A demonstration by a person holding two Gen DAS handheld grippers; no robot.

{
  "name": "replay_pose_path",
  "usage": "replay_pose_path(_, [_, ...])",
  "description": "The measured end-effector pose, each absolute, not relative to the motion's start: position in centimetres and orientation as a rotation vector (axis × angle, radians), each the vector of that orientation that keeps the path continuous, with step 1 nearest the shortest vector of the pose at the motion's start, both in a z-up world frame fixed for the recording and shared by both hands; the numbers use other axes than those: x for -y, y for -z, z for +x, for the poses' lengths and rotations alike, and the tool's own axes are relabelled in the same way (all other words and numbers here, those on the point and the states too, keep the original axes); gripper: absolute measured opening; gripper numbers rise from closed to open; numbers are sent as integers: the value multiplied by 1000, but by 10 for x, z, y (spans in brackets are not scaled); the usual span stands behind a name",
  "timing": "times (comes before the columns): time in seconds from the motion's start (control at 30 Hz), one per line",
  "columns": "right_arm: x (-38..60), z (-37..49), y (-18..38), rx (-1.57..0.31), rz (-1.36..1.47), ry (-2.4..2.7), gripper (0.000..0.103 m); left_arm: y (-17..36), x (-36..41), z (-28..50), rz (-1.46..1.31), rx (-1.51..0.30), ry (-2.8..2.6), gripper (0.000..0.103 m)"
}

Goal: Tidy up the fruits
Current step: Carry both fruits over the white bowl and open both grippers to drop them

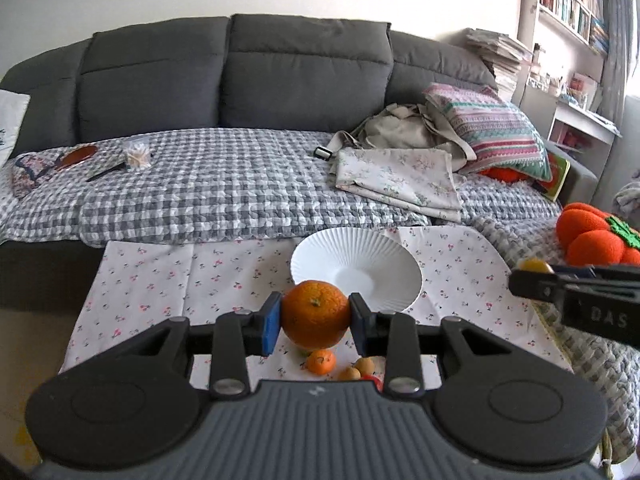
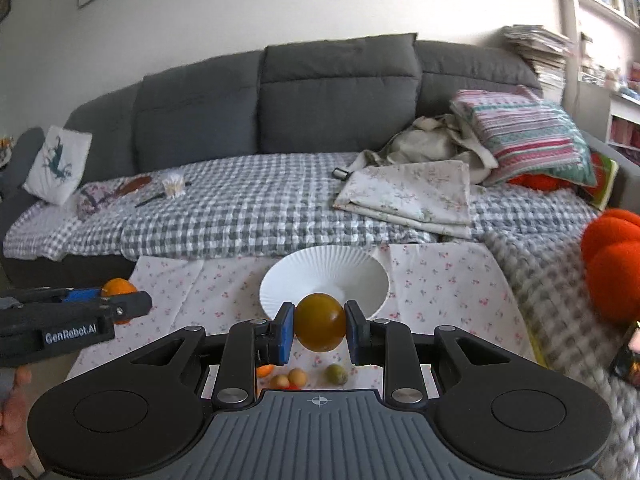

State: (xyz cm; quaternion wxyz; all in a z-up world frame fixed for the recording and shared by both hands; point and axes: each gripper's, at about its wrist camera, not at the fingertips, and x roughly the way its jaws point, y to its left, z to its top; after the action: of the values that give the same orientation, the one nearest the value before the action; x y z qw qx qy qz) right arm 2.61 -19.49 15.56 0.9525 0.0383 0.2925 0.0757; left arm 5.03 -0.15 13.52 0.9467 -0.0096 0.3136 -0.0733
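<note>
My left gripper (image 1: 315, 318) is shut on a large orange (image 1: 316, 314) and holds it above the cloth, just in front of the white ribbed bowl (image 1: 360, 252). My right gripper (image 2: 319, 328) is shut on a dark yellow round fruit (image 2: 320, 322), also raised in front of the bowl (image 2: 324, 272). The bowl holds nothing. On the cloth below lie a small mandarin (image 1: 321, 361), two small tan fruits (image 1: 358, 369) and a greenish fruit (image 2: 336, 374). Each gripper shows at the side of the other's view.
The fruits lie on a cherry-print cloth (image 1: 180, 280) over a low table. Behind is a grey sofa (image 1: 240, 76) with a checked blanket, folded fabric (image 1: 396, 180), a bag and a striped pillow (image 1: 496, 132). An orange knitted pumpkin cushion (image 1: 592, 236) sits at the right.
</note>
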Motion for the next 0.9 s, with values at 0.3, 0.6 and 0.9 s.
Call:
replay_pose_path(0.3, [197,112,-105,-686,-27,-197,25,-87,29,135,78,-703,171,33])
replay_pose_path(0.6, [212,191,-42,-787,-99,-239,25,-22,55,219,99,-802,216,33])
replay_pose_path(0.9, [201,252,5,-822,-99,-277,25,26,68,256,212,-829,234,33])
